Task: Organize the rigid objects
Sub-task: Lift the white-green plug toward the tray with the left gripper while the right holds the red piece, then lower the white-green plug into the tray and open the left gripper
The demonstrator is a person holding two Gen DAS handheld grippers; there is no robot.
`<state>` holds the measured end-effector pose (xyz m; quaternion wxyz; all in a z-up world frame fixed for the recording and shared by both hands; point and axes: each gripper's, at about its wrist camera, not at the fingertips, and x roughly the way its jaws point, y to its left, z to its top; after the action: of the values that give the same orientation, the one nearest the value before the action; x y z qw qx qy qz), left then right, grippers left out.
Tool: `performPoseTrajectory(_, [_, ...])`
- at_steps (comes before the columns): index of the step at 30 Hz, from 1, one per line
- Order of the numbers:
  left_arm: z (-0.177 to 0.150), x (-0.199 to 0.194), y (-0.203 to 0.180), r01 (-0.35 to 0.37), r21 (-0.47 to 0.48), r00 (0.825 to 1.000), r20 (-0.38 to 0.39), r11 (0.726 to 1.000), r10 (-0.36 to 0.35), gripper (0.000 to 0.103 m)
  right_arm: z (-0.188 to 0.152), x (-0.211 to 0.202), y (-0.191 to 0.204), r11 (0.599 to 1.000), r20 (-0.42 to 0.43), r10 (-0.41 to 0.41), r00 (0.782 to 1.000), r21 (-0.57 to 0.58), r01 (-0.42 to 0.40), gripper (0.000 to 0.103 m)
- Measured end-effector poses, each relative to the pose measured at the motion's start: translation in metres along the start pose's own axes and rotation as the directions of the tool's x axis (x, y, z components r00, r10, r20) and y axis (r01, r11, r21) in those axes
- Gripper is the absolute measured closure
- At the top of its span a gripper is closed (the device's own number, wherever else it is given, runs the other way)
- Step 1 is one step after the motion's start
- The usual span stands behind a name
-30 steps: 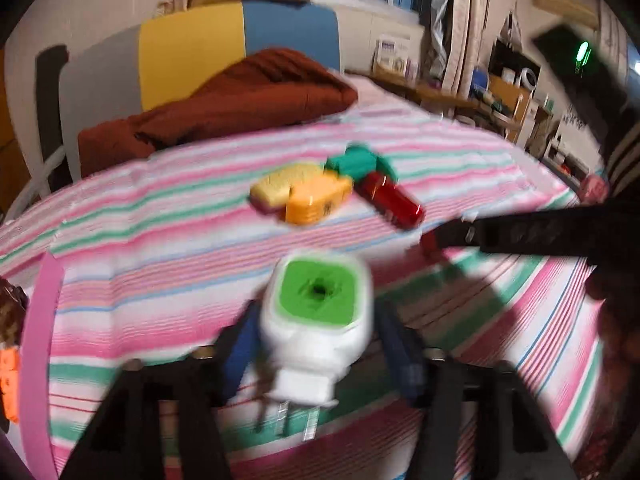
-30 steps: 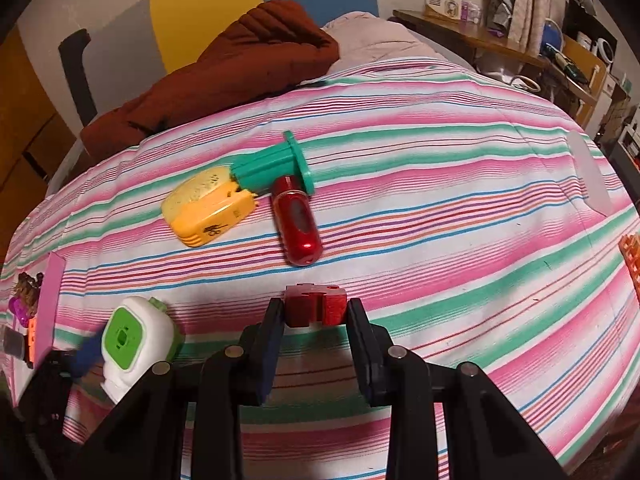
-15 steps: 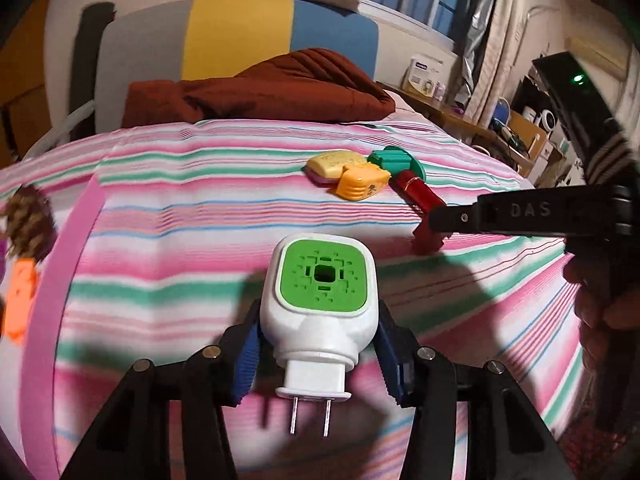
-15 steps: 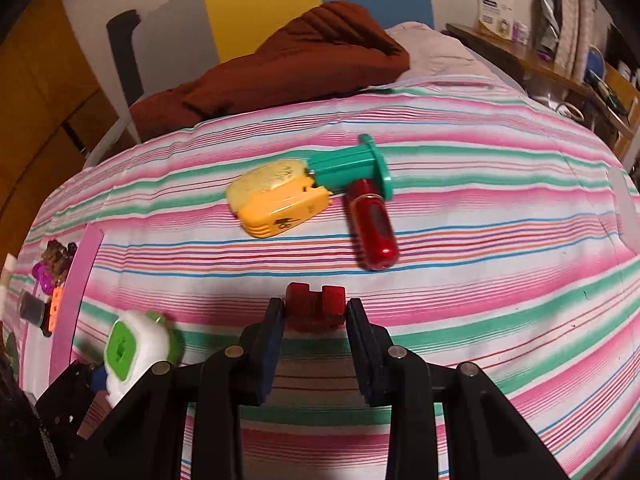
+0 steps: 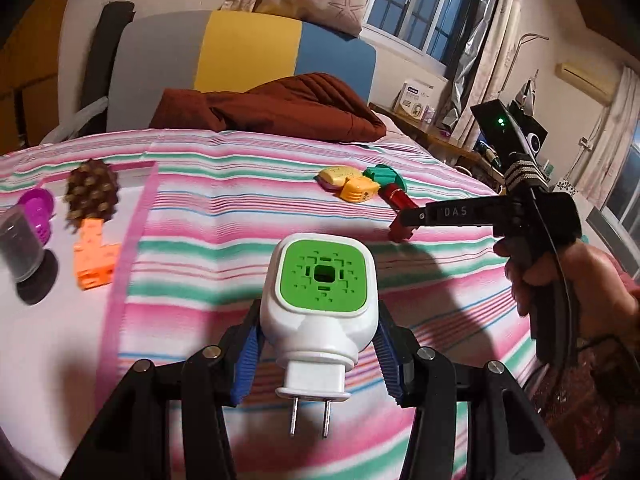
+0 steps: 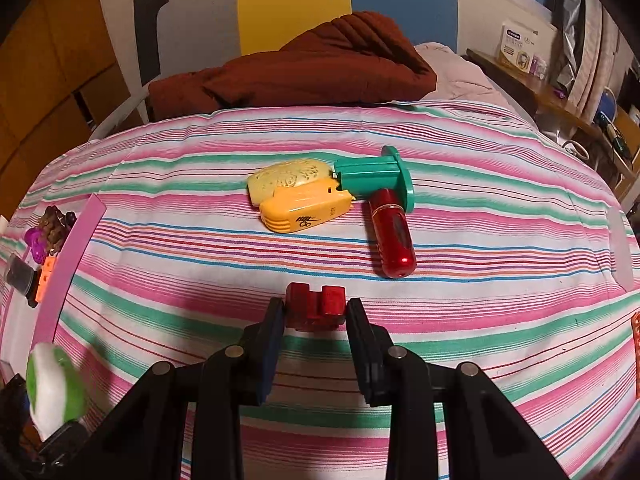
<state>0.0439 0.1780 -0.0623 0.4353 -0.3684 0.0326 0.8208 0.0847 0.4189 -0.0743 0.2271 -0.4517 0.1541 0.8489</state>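
White-and-green plug-in unit (image 5: 320,304) is sitting clamped in your left gripper (image 5: 318,354); your right gripper (image 6: 315,314) is pinching a red block (image 6: 315,306) above the striped bed (image 6: 480,300).

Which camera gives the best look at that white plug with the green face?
The left wrist view: the plug fills the middle, sharp, prongs showing, between the left gripper fingers. The right wrist view catches it only small and blurred at the lower left edge.

Pine cone (image 5: 92,190), block (image 5: 94,254) and cup (image 5: 18,250) lie left on the mat (image 5: 52,344); four items cluster far right on the bedspread (image 6: 480,300).
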Motion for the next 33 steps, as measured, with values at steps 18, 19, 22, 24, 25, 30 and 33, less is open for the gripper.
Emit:
performPoseTrajectory(18, [-0.015,-0.078,0.123,-0.225,-0.221,0.970,0.045,0.949,0.240,0.051,0.000,0.001,0.001,1.000,0.008,-0.012,1.000,-0.010,0.012,0.072])
performPoseTrajectory(19, [-0.017,-0.079,0.133,-0.238,-0.242,0.966,0.039,0.941,0.255,0.051,0.000,0.001,0.001,1.000,0.009,-0.014,1.000,-0.009,0.014,0.072])
performPoseTrajectory(22, [-0.020,-0.080,0.153,-0.282,-0.276,0.955,0.011,0.919,0.296,0.051,0.000,0.001,0.001,1.000,0.010,-0.014,1.000,-0.011,0.014,0.072])
performPoseTrajectory(24, [-0.021,-0.080,0.166,-0.318,-0.297,0.944,-0.008,0.900,0.330,0.051,-0.001,0.001,0.001,1.000,0.010,-0.017,1.000,-0.013,0.017,0.072])
performPoseTrajectory(25, [-0.021,-0.080,0.169,-0.328,-0.303,0.940,-0.014,0.895,0.340,0.051,-0.001,0.001,0.001,1.000,0.010,-0.017,1.000,-0.015,0.017,0.072])
performPoseTrajectory(30, [-0.026,-0.096,0.185,-0.373,-0.363,0.914,0.016,0.854,0.406,0.023,-0.001,0.002,0.000,1.000,0.010,-0.019,1.000,-0.019,0.019,0.072])
performPoseTrajectory(33, [-0.035,-0.111,0.177,-0.368,-0.361,0.905,0.074,0.857,0.420,0.009,-0.001,0.002,0.000,1.000,0.011,-0.019,1.000,-0.019,0.019,0.072])
